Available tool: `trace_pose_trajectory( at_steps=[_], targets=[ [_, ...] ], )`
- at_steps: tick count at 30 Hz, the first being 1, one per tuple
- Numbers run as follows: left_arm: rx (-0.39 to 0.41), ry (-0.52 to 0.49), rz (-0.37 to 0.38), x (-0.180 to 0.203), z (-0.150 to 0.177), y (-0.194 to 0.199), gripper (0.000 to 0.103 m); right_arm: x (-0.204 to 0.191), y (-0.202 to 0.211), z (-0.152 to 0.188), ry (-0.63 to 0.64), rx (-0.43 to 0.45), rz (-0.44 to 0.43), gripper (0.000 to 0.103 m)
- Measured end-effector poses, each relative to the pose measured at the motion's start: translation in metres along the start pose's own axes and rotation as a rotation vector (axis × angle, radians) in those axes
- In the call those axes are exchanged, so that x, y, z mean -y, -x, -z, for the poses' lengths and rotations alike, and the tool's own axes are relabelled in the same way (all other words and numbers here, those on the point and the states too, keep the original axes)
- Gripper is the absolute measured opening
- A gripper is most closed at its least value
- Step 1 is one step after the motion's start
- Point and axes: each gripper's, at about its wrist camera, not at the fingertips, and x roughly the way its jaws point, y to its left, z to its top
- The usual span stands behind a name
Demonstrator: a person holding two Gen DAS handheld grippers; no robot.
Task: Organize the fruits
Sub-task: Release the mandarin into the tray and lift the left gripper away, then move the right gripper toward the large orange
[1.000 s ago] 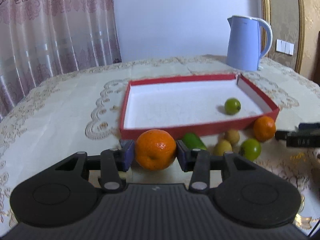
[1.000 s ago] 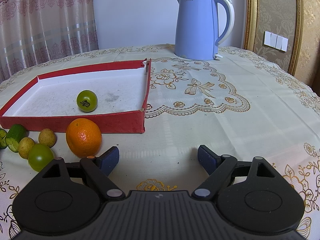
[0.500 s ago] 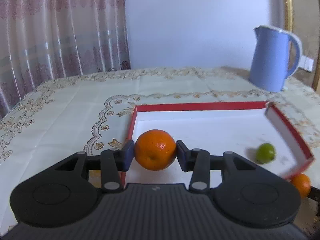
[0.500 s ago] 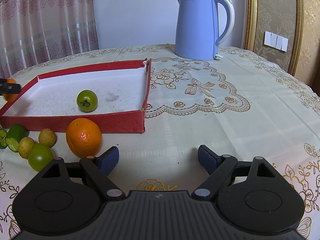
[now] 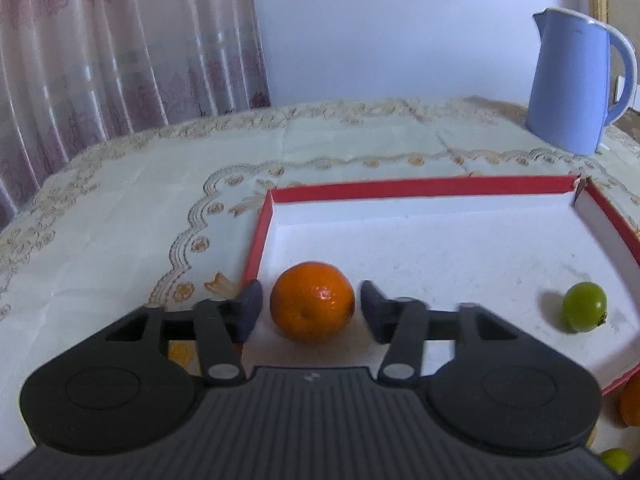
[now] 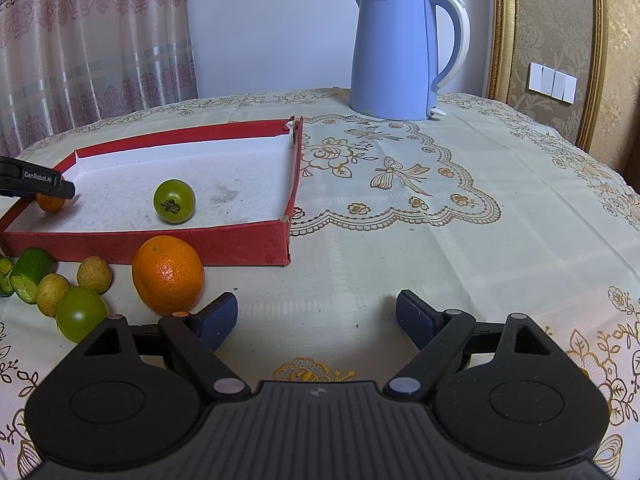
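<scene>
— So, where do you stand with the fruit?

— You've got two pieces in the red tray [image 6: 224, 236]. Your left gripper [image 5: 311, 309] has just been opening: its pads now stand clear on either side of the orange [image 5: 312, 307], which sits on the white floor at the tray's near left corner, no longer pinched. A green fruit [image 6: 174, 201] lies further right in the tray, well apart from it.

— And what's left for you?

— Everything in front of the tray's near wall. A second orange [image 6: 168, 275] rests on the tablecloth [image 6: 400, 248] just in front of the red wall, and left of it sit two small yellowish fruits [image 6: 94, 274], another green fruit [image 6: 81, 313] and a cut cucumber piece [image 6: 30, 274], all bunched close together.

— Your right hand?

— Your right gripper [image 6: 317, 316] hangs spread wide over bare cloth, holding nothing, with the second orange just beside its left finger. That looks like your likeliest next pick.

— So roughly how far along?

— By my judgement under halfway: two in, five out. The blue kettle [image 6: 400, 48] at the far side isn't part of it.
</scene>
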Motion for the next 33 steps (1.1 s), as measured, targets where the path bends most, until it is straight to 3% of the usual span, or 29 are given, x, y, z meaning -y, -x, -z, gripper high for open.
trace_pose_trajectory(
  at_steps=[2, 5, 8, 11, 18, 22, 33],
  targets=[
    [0.017, 0.006, 0.019, 0.001, 0.001, 0.005, 0.071, 0.000, 0.000, 0.000, 0.000, 0.000, 0.000, 0.087],
    [0.035, -0.015, 0.015, 0.004, 0.004, 0.015, 0.078, 0.000, 0.000, 0.000, 0.000, 0.000, 0.000, 0.087],
    [0.109, -0.018, -0.043, 0.004, 0.009, 0.037, 0.098, 0.000, 0.000, 0.000, 0.000, -0.001, 0.000, 0.087],
    [0.176, -0.025, -0.073, -0.001, 0.014, 0.064, 0.102, 0.000, 0.000, 0.000, 0.000, -0.001, -0.001, 0.088],
    [0.205, 0.040, -0.052, -0.027, 0.043, 0.122, 0.103, 0.000, 0.000, 0.000, 0.001, -0.001, -0.001, 0.088],
    [0.169, 0.075, -0.016, -0.038, 0.073, 0.143, 0.103, 0.000, 0.000, 0.000, 0.001, -0.001, -0.002, 0.088],
    [0.103, 0.054, -0.014, -0.035, 0.115, 0.148, 0.103, 0.000, 0.000, 0.000, 0.001, -0.002, -0.002, 0.089]
  ],
)
